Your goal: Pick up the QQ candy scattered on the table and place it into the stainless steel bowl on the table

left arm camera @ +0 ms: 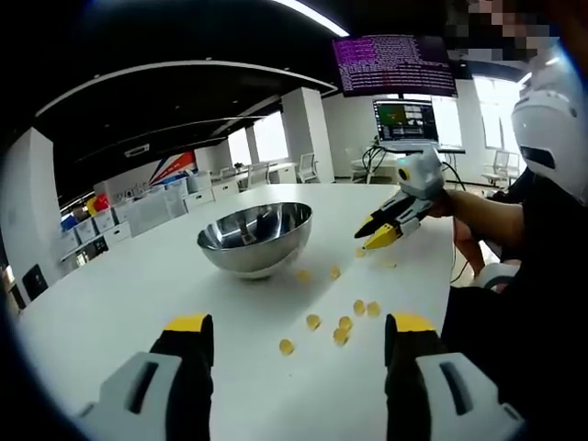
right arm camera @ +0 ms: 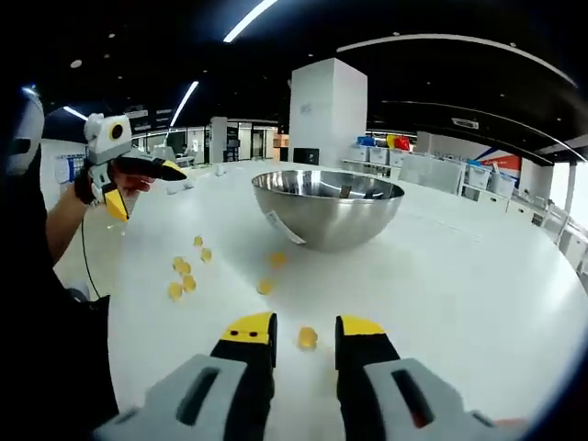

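Several yellow QQ candies (left arm camera: 341, 336) lie scattered on the white table (left arm camera: 138, 294), in front of and to the right of the stainless steel bowl (left arm camera: 255, 237). My left gripper (left arm camera: 299, 331) hovers wide open over the near candies with nothing between its jaws. A hand holds my right gripper (left arm camera: 367, 241) low above the table right of the bowl, its jaws a little apart. In the right gripper view, that gripper (right arm camera: 305, 329) is open with one candy (right arm camera: 308, 337) lying on the table between its tips. The bowl (right arm camera: 327, 207) stands just beyond, and the left gripper (right arm camera: 145, 188) is raised at the left.
A person in dark clothes stands at the table's right edge (left arm camera: 551, 276). Monitors (left arm camera: 404, 121) and desks sit behind the table. Broad bare tabletop (right arm camera: 478, 294) stretches to the side of the bowl. Storage boxes (left arm camera: 101, 220) line the far wall.
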Demonstrator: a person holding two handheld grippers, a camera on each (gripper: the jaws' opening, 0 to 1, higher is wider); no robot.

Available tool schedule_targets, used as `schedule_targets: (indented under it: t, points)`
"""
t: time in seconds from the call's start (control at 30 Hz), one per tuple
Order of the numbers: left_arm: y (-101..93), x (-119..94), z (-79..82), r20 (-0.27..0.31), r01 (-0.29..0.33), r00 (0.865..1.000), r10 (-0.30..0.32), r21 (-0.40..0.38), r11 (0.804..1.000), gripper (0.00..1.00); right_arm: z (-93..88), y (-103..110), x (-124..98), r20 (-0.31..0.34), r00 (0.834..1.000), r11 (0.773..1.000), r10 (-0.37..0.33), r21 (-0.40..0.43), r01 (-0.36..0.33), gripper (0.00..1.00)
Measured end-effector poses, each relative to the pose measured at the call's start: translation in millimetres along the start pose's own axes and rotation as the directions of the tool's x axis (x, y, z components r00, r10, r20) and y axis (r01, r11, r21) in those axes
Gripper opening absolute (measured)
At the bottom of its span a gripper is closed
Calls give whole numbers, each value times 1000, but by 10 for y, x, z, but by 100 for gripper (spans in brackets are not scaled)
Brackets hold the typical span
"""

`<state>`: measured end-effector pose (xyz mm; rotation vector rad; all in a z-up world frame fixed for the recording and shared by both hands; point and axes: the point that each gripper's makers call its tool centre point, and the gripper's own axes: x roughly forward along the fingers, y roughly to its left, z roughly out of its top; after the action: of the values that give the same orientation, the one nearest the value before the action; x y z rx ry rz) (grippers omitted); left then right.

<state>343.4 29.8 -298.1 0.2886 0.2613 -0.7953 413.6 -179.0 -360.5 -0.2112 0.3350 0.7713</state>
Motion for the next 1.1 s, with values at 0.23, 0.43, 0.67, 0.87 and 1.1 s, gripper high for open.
schedule_targets:
  t: [0.23,0.43,0.67,0.87,1.1]
  points:
    - [17,17,-10,-4,-1,1000,1,2,1000,75,-37,29,30,-2,1000,1000,7,2,-7,17]
    - [9,30,-51,-10,6,1000,-6,-5,1000,75,-132,30,75,-41,999,999,-2,-35,1,15]
    - [-3,31,-72,-15,10,1000,-10,-1,1000,75,-130,46,67,-37,999,999,-2,-47,0,11]
    - [0,27,-70,-16,8,1000,-8,3,1000,74,-136,65,75,-38,999,998,-3,-57,0,9]
    - [2,21,-81,-20,7,1000,-6,4,1000,74,-137,45,86,-35,999,998,-7,-63,5,6]
